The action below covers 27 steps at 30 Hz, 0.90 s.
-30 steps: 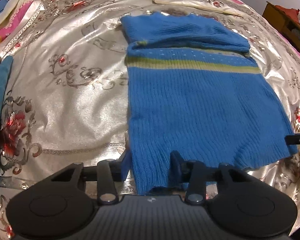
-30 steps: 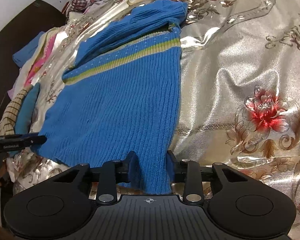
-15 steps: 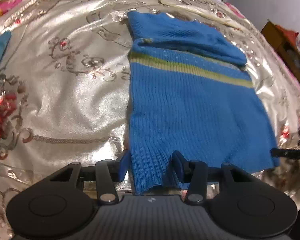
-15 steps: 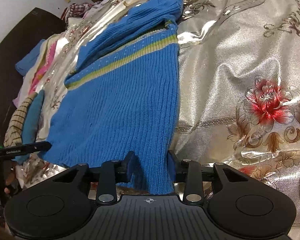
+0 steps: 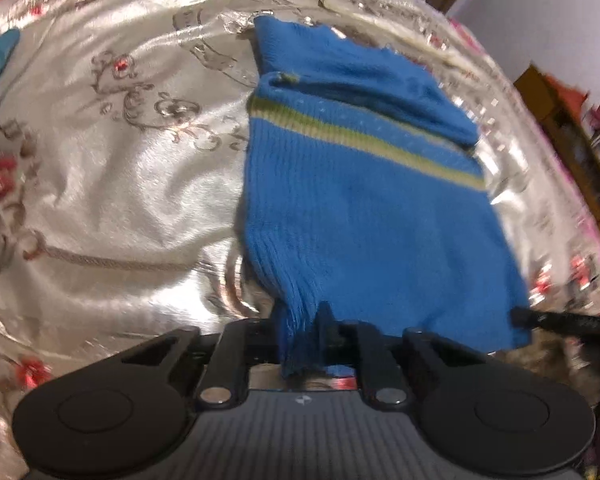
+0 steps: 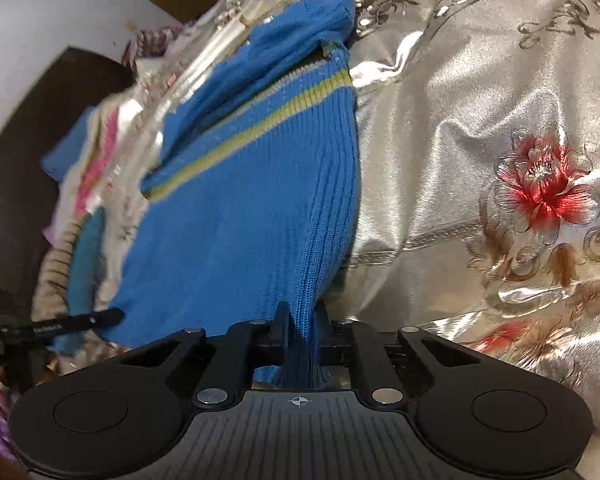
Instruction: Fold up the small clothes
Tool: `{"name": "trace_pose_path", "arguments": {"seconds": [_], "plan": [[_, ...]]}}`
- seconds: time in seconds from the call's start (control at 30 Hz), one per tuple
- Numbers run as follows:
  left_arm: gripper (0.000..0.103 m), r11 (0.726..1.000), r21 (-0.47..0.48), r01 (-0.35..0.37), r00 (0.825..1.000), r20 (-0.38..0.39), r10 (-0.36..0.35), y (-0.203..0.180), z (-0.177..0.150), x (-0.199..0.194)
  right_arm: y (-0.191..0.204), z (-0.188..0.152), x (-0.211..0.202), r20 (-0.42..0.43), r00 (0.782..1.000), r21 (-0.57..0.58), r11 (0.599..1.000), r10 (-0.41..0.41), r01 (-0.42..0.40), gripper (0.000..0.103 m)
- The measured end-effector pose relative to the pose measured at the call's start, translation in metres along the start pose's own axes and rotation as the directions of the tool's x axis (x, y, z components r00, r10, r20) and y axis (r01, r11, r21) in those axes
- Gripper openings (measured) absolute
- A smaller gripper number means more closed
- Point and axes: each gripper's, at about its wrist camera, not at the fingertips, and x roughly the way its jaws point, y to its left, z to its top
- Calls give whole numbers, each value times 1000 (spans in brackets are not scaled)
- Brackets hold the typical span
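The left claw (image 5: pixel 300 336) is pinched tight on the near hem corner of the blue sweater (image 5: pixel 364 200), at 6 o'clock in the left wrist view; the right claw (image 6: pixel 302 340) grips the opposite hem corner, fabric bunched between its jaws; the sweater lies spread over a silver floral bedspread (image 5: pixel 120 184), its green stripe (image 5: pixel 364 136) toward 12 o'clock, hem edge lifted; small white lettering on the left claw's finger at 9 o'clock in the right wrist view is too blurred to read.
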Motion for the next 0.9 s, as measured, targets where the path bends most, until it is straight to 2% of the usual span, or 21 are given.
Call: {"name": "trace_pose_path", "arguments": {"seconds": [0.17,0.3,0.5,0.63,0.73,0.83,0.9], "plan": [[15,999,17,-28,999,-28,28,-8,-2,9,3,2,-3,35,997,34,997,74,-75,11],[14,996,-34,82,997,8,-82,-8,7,5,6,7,-3,49,993,49,993,104,-106,10],[14,979,-100,179,983,69,-173,-4,31,7,8,30,-10,118,979,93,980,166,-177,10],[14,967,-109,231,968,120,-218,-4,61,7,16,57,-15,177,965,90,973,196,-214,10],[14,956,-101,275,949,188,-253,-6,93,7,25,89,-15,227,955,59,976,192,-210,10],[14,957,-86,278,938,239,-251,-7,136,15,27,130,-11,291,939,66,976,182,-209,10],[14,964,-86,251,937,271,-220,-5,170,25,26,163,-2,336,927,83,975,166,-204,10]]}}
